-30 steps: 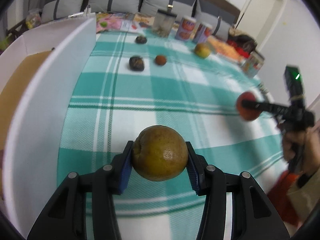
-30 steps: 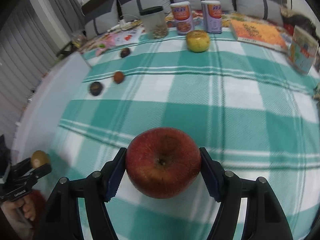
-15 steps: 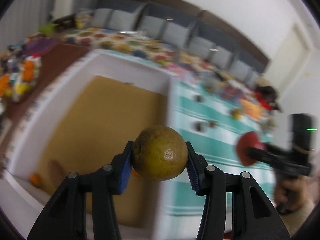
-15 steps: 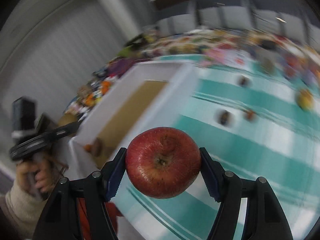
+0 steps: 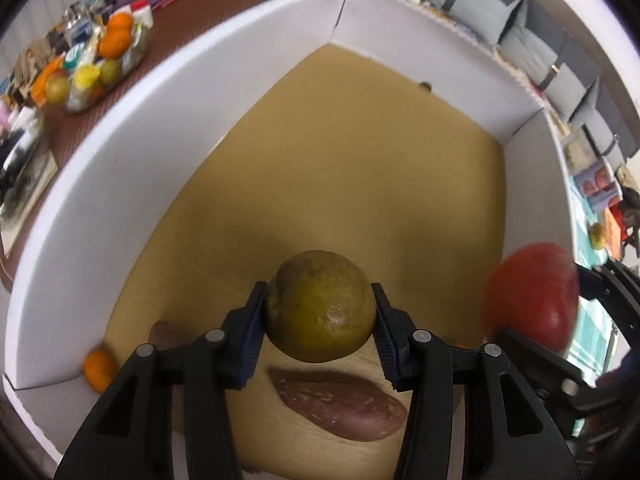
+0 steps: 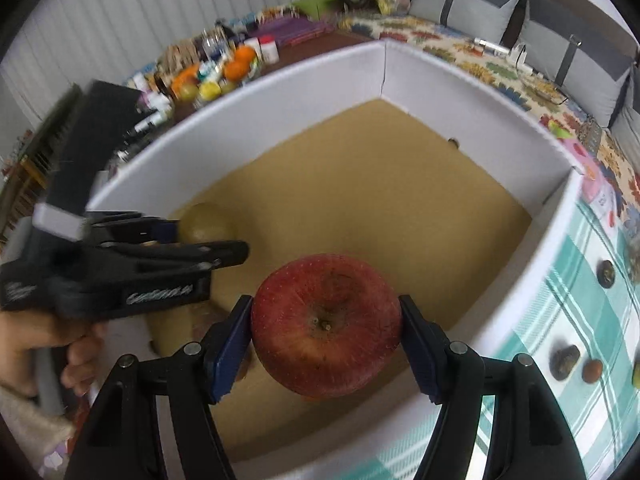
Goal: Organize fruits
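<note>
My left gripper (image 5: 320, 320) is shut on a greenish-brown round fruit (image 5: 322, 306) and hangs over the inside of a white-walled box (image 5: 120, 168) with a brown cardboard floor. On that floor lie a purple sweet potato (image 5: 340, 404) and a small orange fruit (image 5: 98, 368) in the near left corner. My right gripper (image 6: 326, 332) is shut on a red apple (image 6: 326, 326) above the same box (image 6: 436, 76). The apple (image 5: 532, 308) shows blurred at the right in the left wrist view. The left gripper (image 6: 192, 248), held by a hand, appears at the left in the right wrist view.
A teal and white checked cloth (image 6: 580, 292) lies right of the box, with several small dark and brown fruits (image 6: 564, 360) on it. Beyond the box's far wall is a cluttered brown surface with oranges and bottles (image 6: 208, 76). Grey cushions (image 6: 472, 4) line the back.
Both grippers have swung from over the checked cloth to above the box, each rolling as it went. Each still holds its fruit.
</note>
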